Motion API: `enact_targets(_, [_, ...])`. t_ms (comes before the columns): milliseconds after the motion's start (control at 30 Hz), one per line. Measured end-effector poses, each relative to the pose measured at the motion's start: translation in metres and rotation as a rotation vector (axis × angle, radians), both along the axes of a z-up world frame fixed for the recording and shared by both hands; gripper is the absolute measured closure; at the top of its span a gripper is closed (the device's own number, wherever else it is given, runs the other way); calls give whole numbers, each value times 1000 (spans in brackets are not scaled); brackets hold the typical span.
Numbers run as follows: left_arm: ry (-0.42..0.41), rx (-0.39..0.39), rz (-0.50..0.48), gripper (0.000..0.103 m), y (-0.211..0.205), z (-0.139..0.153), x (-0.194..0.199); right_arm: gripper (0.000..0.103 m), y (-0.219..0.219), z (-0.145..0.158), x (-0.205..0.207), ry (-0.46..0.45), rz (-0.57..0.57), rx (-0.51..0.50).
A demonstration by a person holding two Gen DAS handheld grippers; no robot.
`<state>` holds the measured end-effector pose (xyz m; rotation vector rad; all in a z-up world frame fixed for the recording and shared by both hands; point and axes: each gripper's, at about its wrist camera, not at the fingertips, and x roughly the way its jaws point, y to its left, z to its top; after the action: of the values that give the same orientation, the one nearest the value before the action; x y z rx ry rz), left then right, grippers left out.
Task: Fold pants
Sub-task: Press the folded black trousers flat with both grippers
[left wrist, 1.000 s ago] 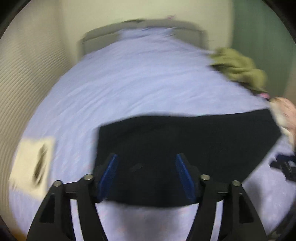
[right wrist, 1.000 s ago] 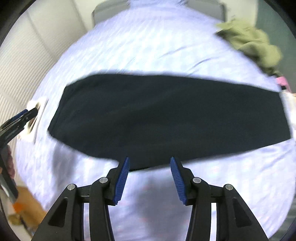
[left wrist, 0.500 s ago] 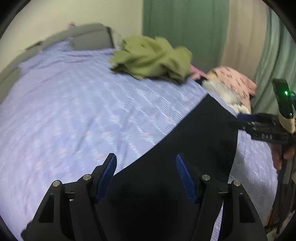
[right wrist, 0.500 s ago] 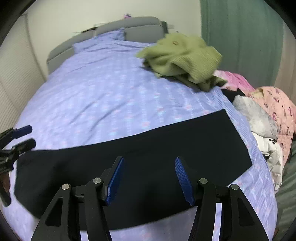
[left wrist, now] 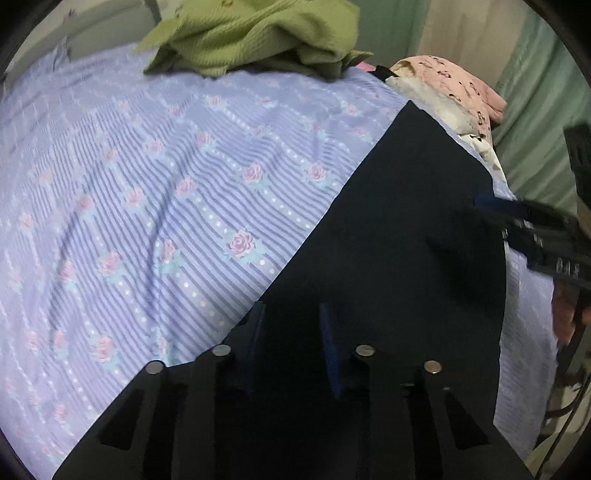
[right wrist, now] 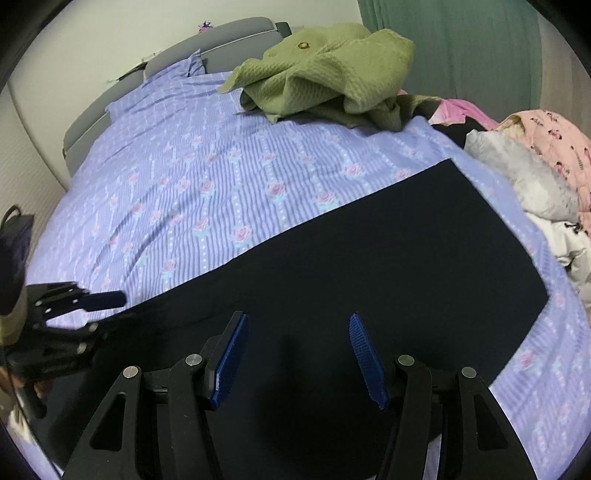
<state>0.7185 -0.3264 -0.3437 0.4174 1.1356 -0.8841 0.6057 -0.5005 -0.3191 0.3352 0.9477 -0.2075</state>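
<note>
Black pants (left wrist: 406, 240) (right wrist: 369, 258) lie flat as a long band across the lilac flowered bedsheet (left wrist: 147, 184) (right wrist: 203, 184). My left gripper (left wrist: 291, 332) points down onto the pants near their far edge. Its jaws are closing, and black fabric fills the narrow gap between the blue pads. From the right wrist view the left gripper (right wrist: 107, 310) sits at the pants' left edge. My right gripper (right wrist: 297, 354) hangs open over the middle of the pants with nothing pinched. It also shows at the right (left wrist: 495, 218) of the left wrist view.
A crumpled green knit garment (left wrist: 258, 33) (right wrist: 325, 55) lies at the far side of the bed. A pile of pink and pale clothes (left wrist: 454, 81) (right wrist: 546, 147) sits beyond the pants' right end. Behind stand a grey headboard (right wrist: 207, 44) and green curtains (right wrist: 461, 44).
Both grippers swept rightward along the pants and dropped closer to the fabric. The left jaws narrowed sharply. The right jaws widened a little.
</note>
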Motion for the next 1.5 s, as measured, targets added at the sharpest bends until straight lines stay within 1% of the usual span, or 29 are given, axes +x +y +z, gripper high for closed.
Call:
enact_targets(200, [8,49,-9,74,-4,-14,6,45,-1,-8,-2,9,2,13])
enact_targets(267, [40,73,-19,75,-4,-20,8,45,-2,-10,-3,15,-2,27])
enact_targets(333, [67,70,-36,76,-4,-20,5,45,-2,-12,-3,18,-3,35])
enact_targets(400, [55,74,-76,76,-4,-18,-1,45,-1,-14,-4,21,-1,37])
enact_targets(467, [36,101,-97,74,-7,-20,-2,45,-1,-15,-5,20,1,40])
enact_targets(533, [30,116,-88,74,-10,-25,3,45,-1,-17,-5,23,-2,41])
enact_targets(600, [57,110,-69,74,-12,-30,8,45,-1,-19,-5,29,-3,52])
enact_targets(667, [55,116,-77,74,-15,-31,8,45,0,-20,-6,29,-3,58])
enact_targets(700, [57,120,-83,77,-15,-32,8,45,0,-20,-7,29,-2,59])
enact_targets(733, [60,120,-83,83,-15,-32,9,45,0,-20,-7,28,-2,61])
enact_targets(767, [59,119,-85,100,-15,-32,9,45,-1,-20,-8,28,-4,66])
enact_targets(800, [61,118,-87,100,-15,-31,8,45,-1,-21,-8,28,-5,70])
enact_targets(833, [48,117,-85,100,-15,-29,7,45,-1,-20,-8,28,-6,72])
enact_targets(967, [-75,131,-87,100,-17,-18,-7,45,-2,-16,-9,12,-4,74])
enact_targets(1000, [-95,127,-82,100,-17,-15,-8,45,-3,-14,-9,6,-4,75])
enact_targets(1067, [-100,110,-43,100,-16,-12,-2,45,-5,-11,-8,-2,-8,73])
enact_targets(1133, [-94,108,0,100,-13,-14,6,45,-7,-9,-8,-11,-12,72])
enact_targets(1233, [-123,152,14,100,-16,-21,9,45,-12,-7,-6,-16,-26,68])
enact_targets(1267, [-125,166,12,98,-18,-21,8,45,-14,-7,-7,-15,-32,65])
enact_targets(1333, [-154,175,6,89,-25,-13,5,45,-18,-5,-9,-22,-46,56])
enact_targets(1367, [-162,156,2,75,-31,-7,4,45,-21,-4,-12,-26,-53,52])
enact_targets(1400, [-162,116,0,58,-39,3,4,45,-24,-3,-15,-31,-60,48])
enact_targets(1433, [-158,85,-4,53,-45,11,4,45,-30,0,-20,-42,-75,39])
enact_targets(1500, [-166,29,-25,53,-67,26,5,45,-45,5,-33,-67,-122,10])
